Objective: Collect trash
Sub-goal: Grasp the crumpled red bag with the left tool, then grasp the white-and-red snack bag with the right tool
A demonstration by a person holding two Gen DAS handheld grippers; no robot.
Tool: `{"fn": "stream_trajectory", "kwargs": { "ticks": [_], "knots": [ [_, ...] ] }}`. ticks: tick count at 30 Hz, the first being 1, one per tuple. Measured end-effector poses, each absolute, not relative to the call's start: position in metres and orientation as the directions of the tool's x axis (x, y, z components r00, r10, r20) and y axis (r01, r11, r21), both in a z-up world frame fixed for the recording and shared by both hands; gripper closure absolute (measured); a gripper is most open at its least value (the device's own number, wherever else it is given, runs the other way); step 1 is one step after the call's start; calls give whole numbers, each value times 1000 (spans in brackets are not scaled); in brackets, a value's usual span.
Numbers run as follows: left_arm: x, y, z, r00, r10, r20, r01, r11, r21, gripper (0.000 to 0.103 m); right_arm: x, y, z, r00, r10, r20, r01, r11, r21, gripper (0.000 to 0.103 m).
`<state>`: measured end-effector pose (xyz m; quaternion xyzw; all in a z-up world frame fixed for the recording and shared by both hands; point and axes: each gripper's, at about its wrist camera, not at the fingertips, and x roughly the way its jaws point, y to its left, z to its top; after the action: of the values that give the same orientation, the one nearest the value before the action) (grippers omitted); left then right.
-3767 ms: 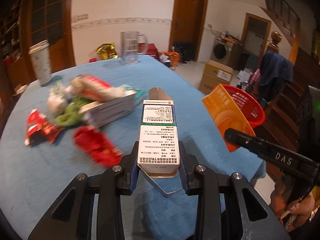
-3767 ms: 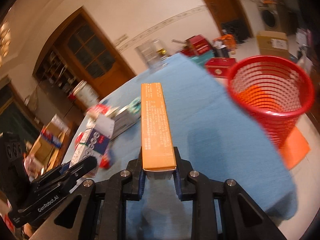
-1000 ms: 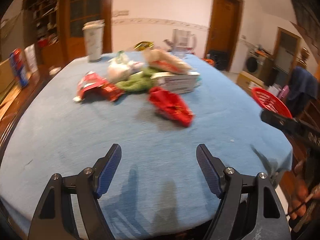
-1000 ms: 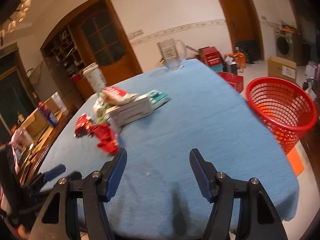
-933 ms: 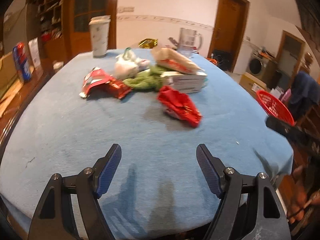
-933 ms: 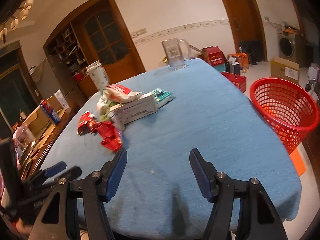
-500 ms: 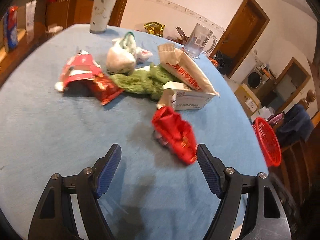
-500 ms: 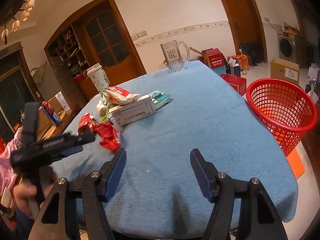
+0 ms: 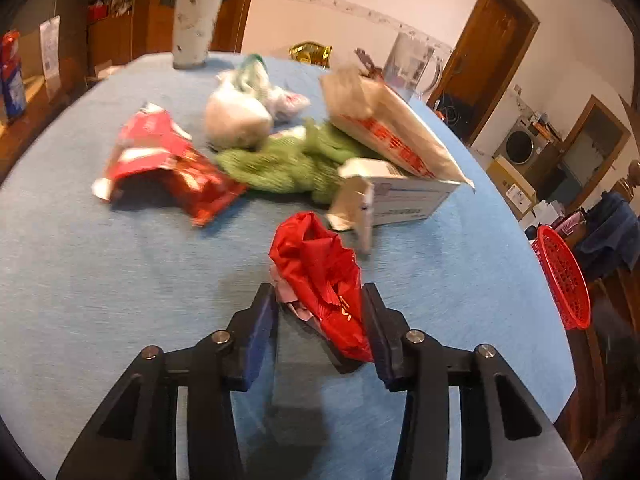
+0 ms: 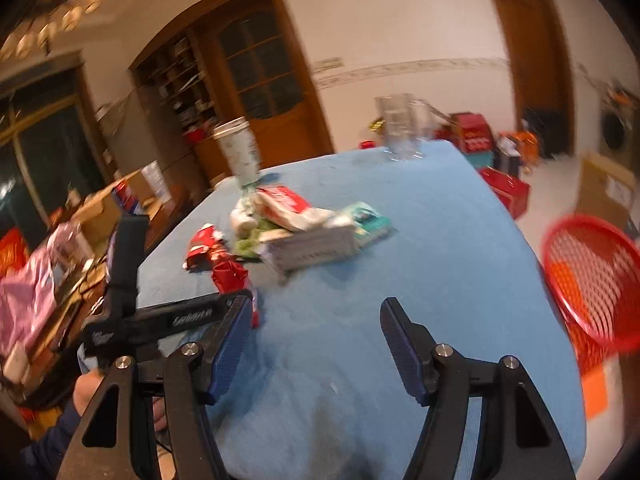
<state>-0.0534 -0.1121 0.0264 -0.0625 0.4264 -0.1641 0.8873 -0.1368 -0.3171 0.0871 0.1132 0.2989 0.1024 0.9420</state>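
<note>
Left gripper (image 9: 320, 316) is closing around the crumpled red bag (image 9: 320, 280) at the near edge of the litter on the table (image 9: 100, 280); the bag sits between the two blue pads, the right one touching it and the left one at its pink fringe, though a firm pinch is not yet certain. Right gripper (image 10: 316, 344) hangs over bare blue cloth nearer the table's right side with its jaws well apart and nothing between them.

Most of the work looks left to do. Beyond the bag lies the rest of the pile — a red snack wrapper (image 9: 160, 160) to the left, a white knotted bag (image 9: 240, 120) behind it, a green cloth-like wad (image 9: 280, 164) in the middle, an open white carton (image 9: 400, 196) to the right with a tan-and-red paper pouch (image 9: 384, 128) leaning on it. A paper cup (image 9: 198, 16) and a glass mug (image 9: 412, 64) stand at the far edge; whether they count as trash I cannot tell.

The red basket (image 10: 592, 272) waits off the table's right edge — something orange shows through its mesh, so it may already hold an item or two.
</note>
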Motion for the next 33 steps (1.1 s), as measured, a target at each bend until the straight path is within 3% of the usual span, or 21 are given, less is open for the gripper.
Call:
{"fn": "stream_trajectory", "kwargs": {
  "ticks": [5, 18, 19, 20, 23, 33],
  "knots": [
    [-67, -82, 30, 638, -308, -706, 263, 949, -176, 60, -81, -278, 99, 765, 297, -571, -238, 955, 179, 32],
    [-63, -66, 33, 649, -338, -681, 262, 940, -217, 60, 51, -235, 68, 690, 194, -698, -295, 955, -26, 32],
    [-63, -66, 33, 650, -342, -679, 266, 939, -219, 60, 53, -237, 65, 683, 193, -705, -290, 957, -19, 35],
    [-64, -66, 33, 653, -340, -677, 265, 940, -216, 60, 52, -239, 63, 684, 192, -704, -277, 961, -7, 53],
    [-66, -65, 33, 660, -333, -674, 262, 942, -209, 60, 42, -245, 63, 705, 206, -679, -252, 967, 32, 62],
    [-73, -69, 36, 700, -304, -646, 257, 952, -169, 60, -63, -247, 62, 824, 237, -514, -178, 971, 161, 63]
  ]
}}
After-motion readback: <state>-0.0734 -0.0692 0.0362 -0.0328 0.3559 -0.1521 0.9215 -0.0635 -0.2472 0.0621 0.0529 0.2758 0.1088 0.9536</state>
